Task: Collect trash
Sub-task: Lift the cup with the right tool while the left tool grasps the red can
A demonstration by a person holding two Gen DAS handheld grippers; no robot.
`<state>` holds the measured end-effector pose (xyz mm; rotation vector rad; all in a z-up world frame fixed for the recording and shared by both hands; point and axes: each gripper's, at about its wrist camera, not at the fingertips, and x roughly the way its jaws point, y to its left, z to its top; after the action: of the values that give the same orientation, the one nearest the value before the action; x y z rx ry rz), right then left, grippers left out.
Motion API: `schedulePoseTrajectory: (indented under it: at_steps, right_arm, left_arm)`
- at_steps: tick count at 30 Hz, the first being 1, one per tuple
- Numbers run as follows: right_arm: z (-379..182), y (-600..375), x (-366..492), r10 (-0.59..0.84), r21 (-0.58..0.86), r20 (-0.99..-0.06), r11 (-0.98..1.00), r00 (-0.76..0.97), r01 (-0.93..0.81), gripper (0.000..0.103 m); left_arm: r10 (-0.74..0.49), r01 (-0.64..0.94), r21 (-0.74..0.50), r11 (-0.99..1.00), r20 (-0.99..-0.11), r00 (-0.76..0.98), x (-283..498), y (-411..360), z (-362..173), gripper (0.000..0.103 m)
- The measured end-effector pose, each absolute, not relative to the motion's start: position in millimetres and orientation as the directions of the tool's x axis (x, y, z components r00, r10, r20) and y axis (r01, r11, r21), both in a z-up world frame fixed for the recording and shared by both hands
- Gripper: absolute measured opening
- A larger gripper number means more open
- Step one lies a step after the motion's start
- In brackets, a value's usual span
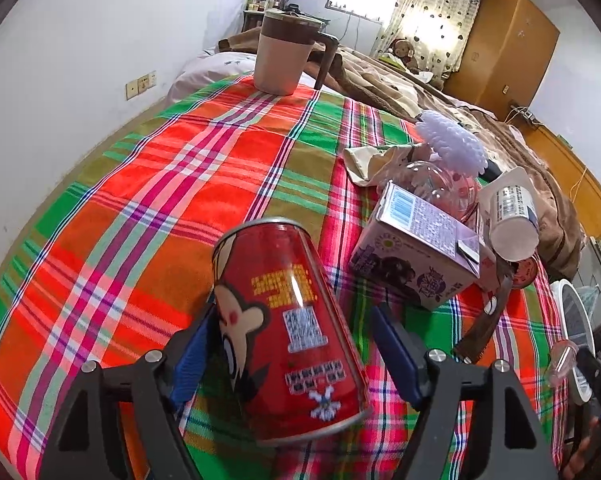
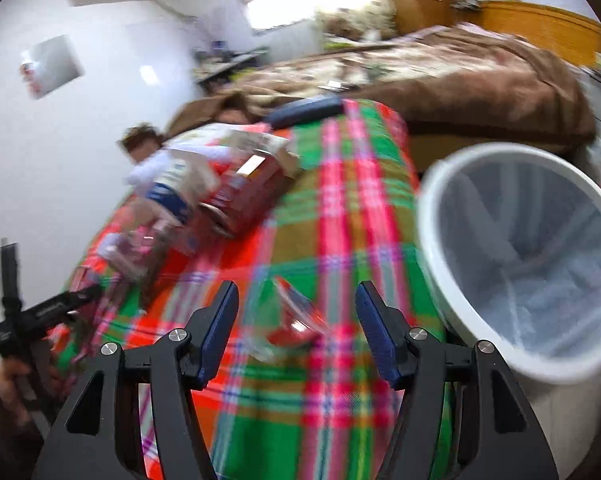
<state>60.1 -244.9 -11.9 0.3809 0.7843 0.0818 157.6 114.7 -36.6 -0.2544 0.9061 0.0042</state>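
Observation:
A red drink can [image 1: 288,320] with a cartoon face leans tilted on the plaid cloth [image 1: 140,200], between the blue pads of my left gripper [image 1: 292,316]. The left pad is at the can's side, while cloth shows between the can and the right pad, so the jaws stand open. My right gripper [image 2: 298,288] is open over the cloth, left of the white lined bin [image 2: 520,260]. A blurred clear wrapper with red in it [image 2: 288,320] lies loose between its fingers. More trash is piled up: a purple carton [image 1: 416,264], a white labelled cup [image 1: 512,216] and a clear bottle [image 1: 440,184].
A beige lidded mug [image 1: 284,56] stands at the cloth's far end. A white bristly brush [image 1: 452,140] tops the pile. A brown blanket [image 2: 480,80] covers the bed behind. The bin's rim [image 1: 572,320] shows at the right edge. A hand holds the other gripper's body [image 2: 40,312].

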Motion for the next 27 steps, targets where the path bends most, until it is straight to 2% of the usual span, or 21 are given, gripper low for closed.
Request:
schedulePoseTrajectory:
  at_steps: [3, 12, 13, 15, 19, 27]
  right_arm:
    - [-19, -238, 67, 0.25, 0.397, -0.691, 0.915, 0.678, 0.067, 0.062]
    - [-25, -220, 85, 0.219, 0.38, -0.73, 0.918, 0.647, 0.117, 0.062]
    - [-25, -221, 87, 0.22, 0.385, -0.729, 0.915, 0.648, 0.123, 0.06]
    - [-27, -220, 91, 0.184, 0.357, -0.745, 0.922, 0.641, 0.15, 0.049]
    - [-26, -215, 86, 0.158, 0.316, -0.747, 0.939, 0.646, 0.136, 0.049]
    - [-18, -213, 77, 0.18, 0.317, -0.712, 0.945, 0.679, 0.082, 0.049]
  left_arm:
    - [-0.11, -0.121, -0.232, 0.965, -0.778, 0.618, 163, 118, -37, 0.076]
    - [-0.136, -0.132, -0.272, 0.953, -0.777, 0.615, 181, 127, -37, 0.076]
    - [-0.138, -0.131, -0.273, 0.953, -0.777, 0.615, 182, 126, -37, 0.076]
    - [-0.14, -0.129, -0.274, 0.953, -0.776, 0.615, 184, 127, -38, 0.076]
    - [-0.123, -0.136, -0.26, 0.956, -0.776, 0.618, 182, 129, -38, 0.056]
    - [-0.14, -0.123, -0.279, 0.952, -0.759, 0.636, 169, 128, -34, 0.054]
